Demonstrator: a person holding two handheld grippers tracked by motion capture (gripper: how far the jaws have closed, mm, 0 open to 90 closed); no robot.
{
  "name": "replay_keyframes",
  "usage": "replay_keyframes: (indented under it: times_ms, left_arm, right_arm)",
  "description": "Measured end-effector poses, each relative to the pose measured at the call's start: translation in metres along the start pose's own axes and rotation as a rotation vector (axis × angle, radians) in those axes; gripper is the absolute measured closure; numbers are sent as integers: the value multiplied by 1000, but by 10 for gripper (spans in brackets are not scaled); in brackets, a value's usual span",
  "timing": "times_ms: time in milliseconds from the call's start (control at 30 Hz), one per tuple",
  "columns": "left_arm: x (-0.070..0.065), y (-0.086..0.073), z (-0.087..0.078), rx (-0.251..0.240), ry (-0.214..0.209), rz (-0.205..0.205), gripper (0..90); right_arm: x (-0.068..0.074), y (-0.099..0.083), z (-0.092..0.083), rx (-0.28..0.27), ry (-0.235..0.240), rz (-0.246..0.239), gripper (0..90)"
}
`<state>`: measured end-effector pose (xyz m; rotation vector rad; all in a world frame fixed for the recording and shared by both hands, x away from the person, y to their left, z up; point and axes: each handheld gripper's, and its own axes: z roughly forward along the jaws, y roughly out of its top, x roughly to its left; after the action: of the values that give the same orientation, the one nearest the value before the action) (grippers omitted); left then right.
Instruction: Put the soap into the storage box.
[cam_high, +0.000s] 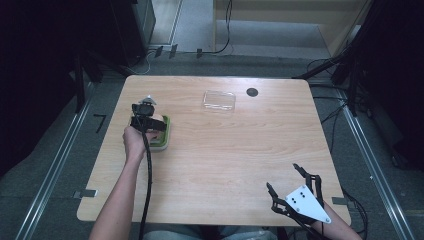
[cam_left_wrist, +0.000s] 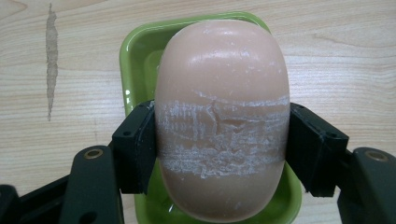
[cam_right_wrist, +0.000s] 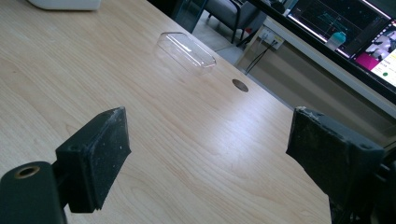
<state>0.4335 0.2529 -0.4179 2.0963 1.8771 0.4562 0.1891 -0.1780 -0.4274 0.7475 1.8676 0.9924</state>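
My left gripper (cam_left_wrist: 219, 140) is clamped across the soap bar (cam_left_wrist: 219, 112) directly over the green dish (cam_left_wrist: 135, 56), the bar's long axis running away along the jaws, while my right gripper (cam_high: 292, 187) idles wide open, well apart.

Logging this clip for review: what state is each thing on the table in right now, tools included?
Left tool: shut on the soap bar, pads pressing both its sides.
Soap bar: gripped over the green dish, scuffed white where the pads press.
Green dish: upright on the table, lid off.
Clear lid: lying apart at the table's far side.
Right tool: open, holding nothing, at the near right corner.
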Motion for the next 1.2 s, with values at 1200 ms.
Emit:
replay_keyframes:
  times_ms: [1200]
  left_arm:
    - [1, -5, 22, -10, 40, -11, 331]
  right_arm:
    - [0, -1, -1, 1, -1, 3, 131]
